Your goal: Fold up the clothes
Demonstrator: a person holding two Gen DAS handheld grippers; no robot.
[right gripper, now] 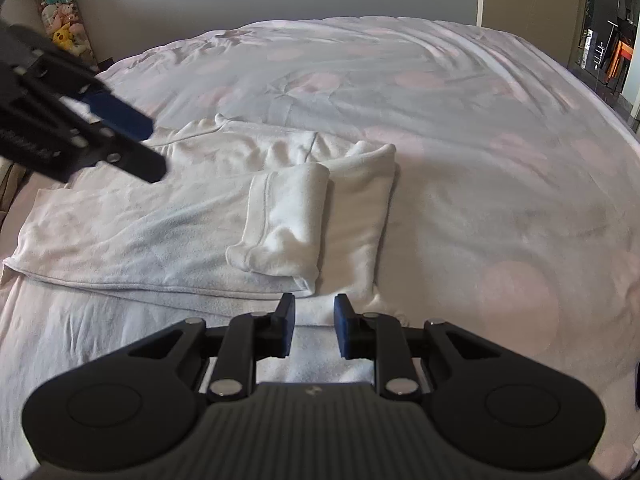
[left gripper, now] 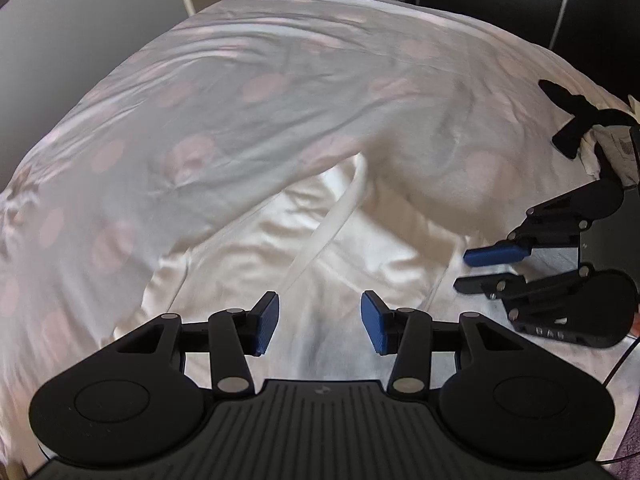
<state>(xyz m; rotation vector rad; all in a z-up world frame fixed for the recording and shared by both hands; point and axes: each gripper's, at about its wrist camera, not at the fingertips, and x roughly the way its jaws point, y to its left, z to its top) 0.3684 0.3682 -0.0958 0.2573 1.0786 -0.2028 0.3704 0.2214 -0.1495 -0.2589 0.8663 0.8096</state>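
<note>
A white fleece garment (right gripper: 160, 232) lies spread on the bed, with one sleeve (right gripper: 288, 220) folded back over its body. It also shows in the left wrist view (left gripper: 288, 240), close below the camera. My left gripper (left gripper: 320, 322) is open and empty just above the garment. It shows at the upper left of the right wrist view (right gripper: 132, 144). My right gripper (right gripper: 314, 326) is open and empty over the garment's near edge, by the folded sleeve. It shows at the right of the left wrist view (left gripper: 476, 270).
The bed cover (right gripper: 460, 128) is white with large pale pink dots and fills most of both views. A dark garment (left gripper: 572, 120) lies at the bed's right edge. A tube of plush toys (right gripper: 60, 20) stands by the wall.
</note>
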